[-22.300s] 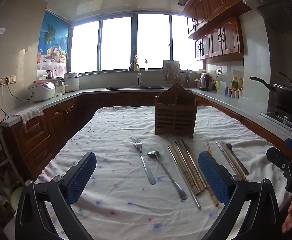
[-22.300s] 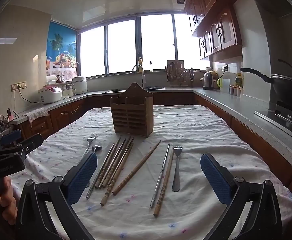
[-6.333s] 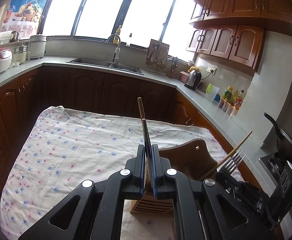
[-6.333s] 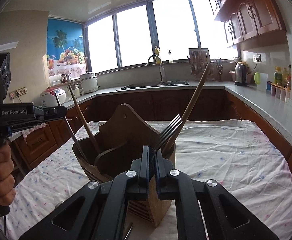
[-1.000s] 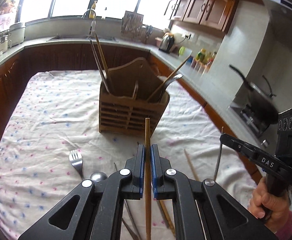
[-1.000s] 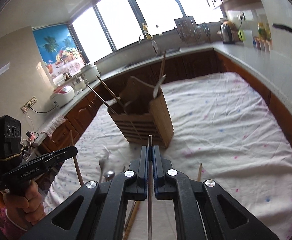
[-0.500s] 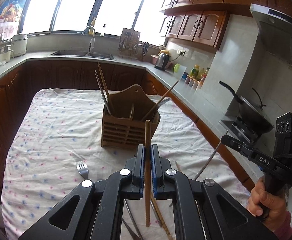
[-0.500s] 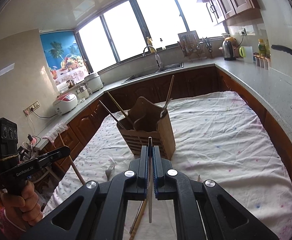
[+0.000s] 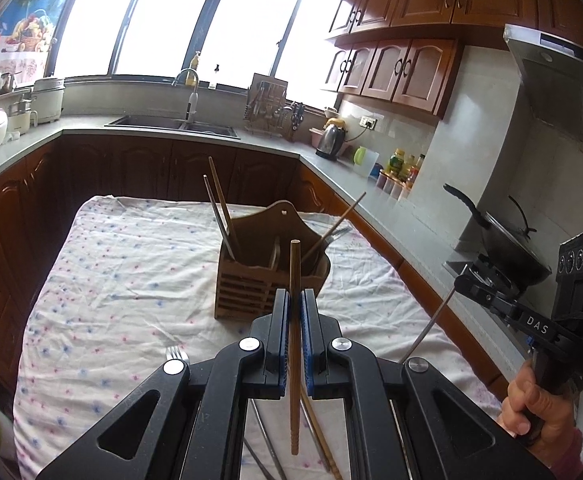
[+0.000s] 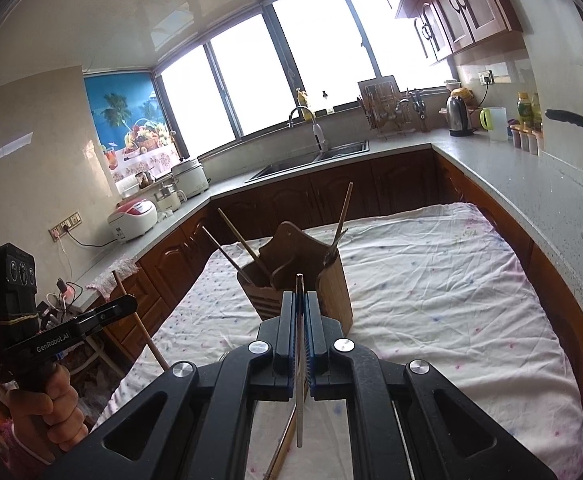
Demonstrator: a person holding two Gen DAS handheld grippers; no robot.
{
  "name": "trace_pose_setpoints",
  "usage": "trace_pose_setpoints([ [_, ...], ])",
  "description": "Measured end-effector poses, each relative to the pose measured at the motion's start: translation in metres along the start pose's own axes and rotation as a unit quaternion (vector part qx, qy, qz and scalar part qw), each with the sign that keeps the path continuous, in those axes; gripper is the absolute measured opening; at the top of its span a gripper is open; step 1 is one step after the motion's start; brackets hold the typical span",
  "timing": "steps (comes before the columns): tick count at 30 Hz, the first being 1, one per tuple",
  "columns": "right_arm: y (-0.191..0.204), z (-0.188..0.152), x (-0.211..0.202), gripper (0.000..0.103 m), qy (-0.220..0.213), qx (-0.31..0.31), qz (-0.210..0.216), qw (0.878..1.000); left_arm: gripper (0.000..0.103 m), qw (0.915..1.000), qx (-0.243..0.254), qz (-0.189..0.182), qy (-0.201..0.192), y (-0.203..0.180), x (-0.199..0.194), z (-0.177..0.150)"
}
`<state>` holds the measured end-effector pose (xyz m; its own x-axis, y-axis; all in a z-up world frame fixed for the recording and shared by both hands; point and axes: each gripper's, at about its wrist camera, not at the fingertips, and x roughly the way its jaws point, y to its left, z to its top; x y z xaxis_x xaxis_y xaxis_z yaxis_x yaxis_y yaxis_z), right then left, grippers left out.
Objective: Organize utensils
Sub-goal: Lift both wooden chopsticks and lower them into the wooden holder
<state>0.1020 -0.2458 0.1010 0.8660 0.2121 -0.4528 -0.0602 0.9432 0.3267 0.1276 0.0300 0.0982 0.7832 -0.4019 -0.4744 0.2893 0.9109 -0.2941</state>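
A wooden utensil holder (image 9: 269, 276) stands on the cloth-covered table, with chopsticks and a fork leaning in its compartments; it also shows in the right wrist view (image 10: 295, 280). My left gripper (image 9: 294, 304) is shut on a wooden chopstick (image 9: 294, 280), held upright in the air short of the holder. My right gripper (image 10: 300, 308) is shut on a metal chopstick (image 10: 299, 360), also raised short of the holder. In the left wrist view the right gripper (image 9: 459, 280) shows at the right with the metal chopstick (image 9: 427, 330). In the right wrist view the left gripper (image 10: 129, 302) shows at the left.
A fork (image 9: 177, 354) lies on the flowered cloth (image 9: 123, 264) near the left gripper, and more chopsticks (image 9: 317, 436) lie below it. Counters with a sink (image 9: 171, 124), kettle (image 9: 330, 141) and wok (image 9: 503, 240) ring the table.
Both grippers have risen and tilted up with their chopsticks since a second ago. The holder now sits nearer the middle of both views.
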Motion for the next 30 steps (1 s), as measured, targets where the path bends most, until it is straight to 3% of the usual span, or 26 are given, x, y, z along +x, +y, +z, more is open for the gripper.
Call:
trace_pose_setpoints([
  [9, 0.003, 0.029, 0.009, 0.004, -0.021, -0.008, 0.002, 1.000, 0.004, 0.9994, -0.010, -0.003, -0.032, 0.013, 0.007, 0.019],
  [16, 0.009, 0.066, 0.022, 0.004, -0.054, -0.019, 0.000, 0.998, 0.004, 0.9978, -0.002, -0.002, -0.066, 0.020, 0.022, 0.052],
  [24, 0.004, 0.107, 0.054, 0.004, -0.083, -0.012, -0.002, 0.996, 0.004, 0.9935, 0.022, 0.010, -0.111, 0.022, 0.054, 0.083],
  [30, -0.002, 0.117, 0.084, 0.004, -0.092, -0.011, -0.008, 0.996, 0.004, 0.9902, 0.020, 0.028, -0.135, 0.031, 0.086, 0.089],
])
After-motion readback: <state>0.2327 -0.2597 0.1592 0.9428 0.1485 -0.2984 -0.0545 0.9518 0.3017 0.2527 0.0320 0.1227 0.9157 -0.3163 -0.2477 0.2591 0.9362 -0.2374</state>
